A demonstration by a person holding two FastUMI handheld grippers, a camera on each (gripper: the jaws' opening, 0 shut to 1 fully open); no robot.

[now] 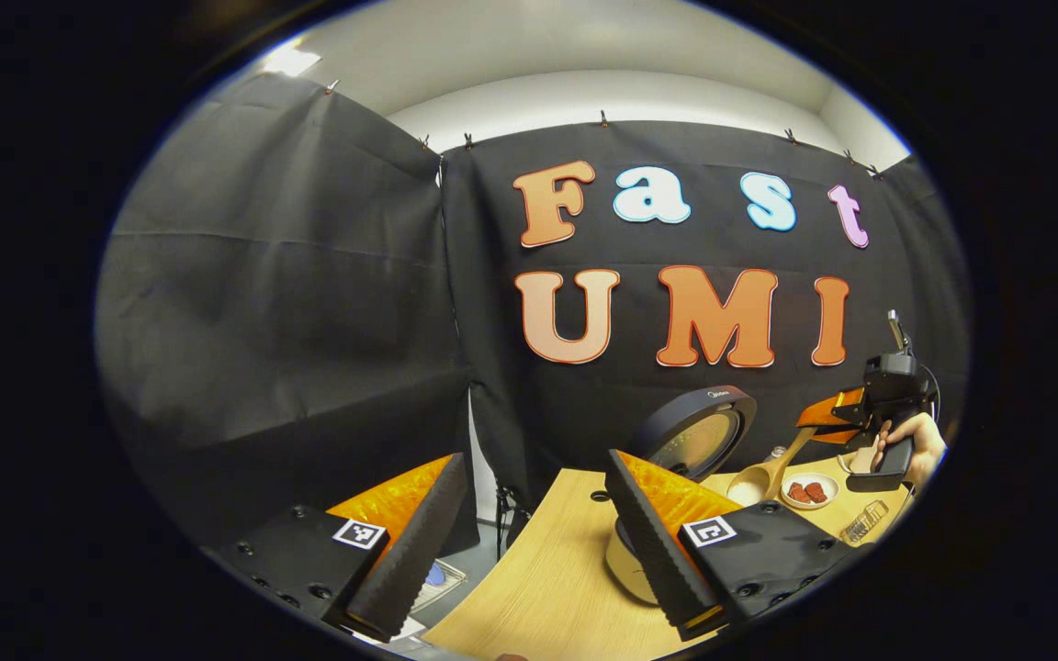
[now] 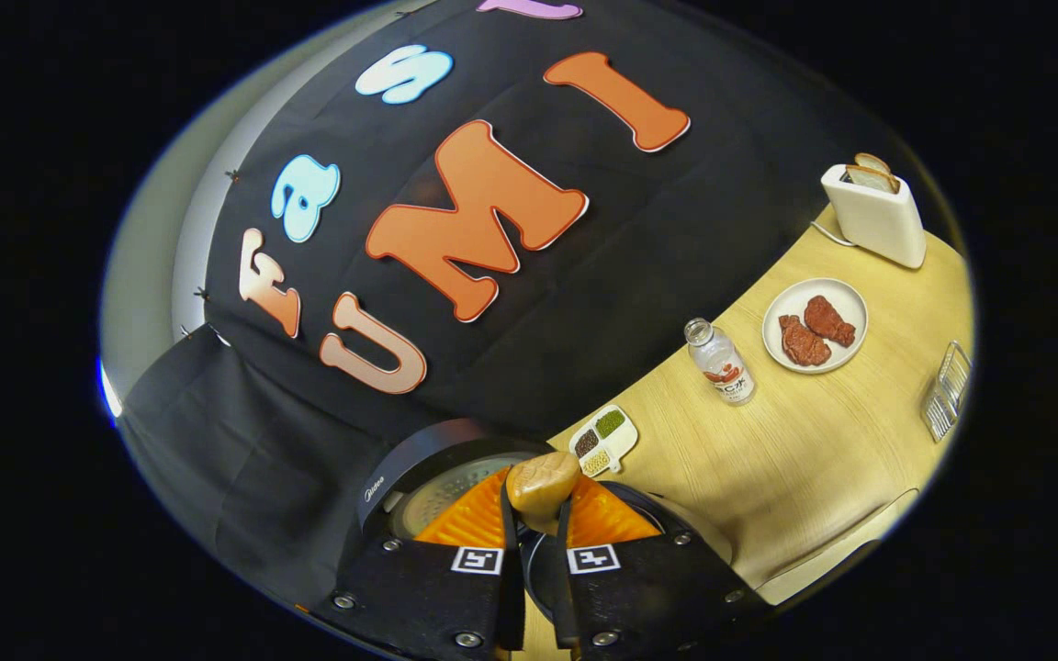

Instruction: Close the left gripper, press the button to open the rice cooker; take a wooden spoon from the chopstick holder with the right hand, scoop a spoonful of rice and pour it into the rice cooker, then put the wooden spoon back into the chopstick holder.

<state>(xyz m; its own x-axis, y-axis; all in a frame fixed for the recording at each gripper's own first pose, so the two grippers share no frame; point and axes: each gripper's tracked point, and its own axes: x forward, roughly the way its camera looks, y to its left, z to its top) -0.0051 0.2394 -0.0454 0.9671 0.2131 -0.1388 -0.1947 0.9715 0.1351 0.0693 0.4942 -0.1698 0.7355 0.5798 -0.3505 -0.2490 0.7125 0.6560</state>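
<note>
The right gripper's (image 2: 538, 542) fingers (image 2: 469, 523) are clamped on the handle of the wooden spoon (image 2: 543, 484), whose bowl sticks out past the tips, just above the open rice cooker (image 2: 455, 491). The cooker's lid stands up toward the booth wall, and the inner pot lies behind the fingers. The left gripper's (image 1: 529, 542) fingers (image 1: 414, 542) are spread wide with nothing between them, raised over the desk's (image 1: 547, 569) left end.

The left gripper view looks across at the cooker (image 1: 699, 431) with its lid up, the spoon (image 1: 763, 477) slanting down from the right gripper (image 1: 827, 413), and the hand (image 1: 915, 445) holding that tool. A plate (image 1: 809, 491) of red pieces sits beyond.

The right gripper view takes in the desk's (image 2: 814, 459) far side: a small divided dish (image 2: 604, 436) of grains right by the cooker, a bottle (image 2: 720, 361), the plate (image 2: 814, 326), a toaster (image 2: 873, 213) with bread in it and a wire rack (image 2: 947, 390) at the edge.
</note>
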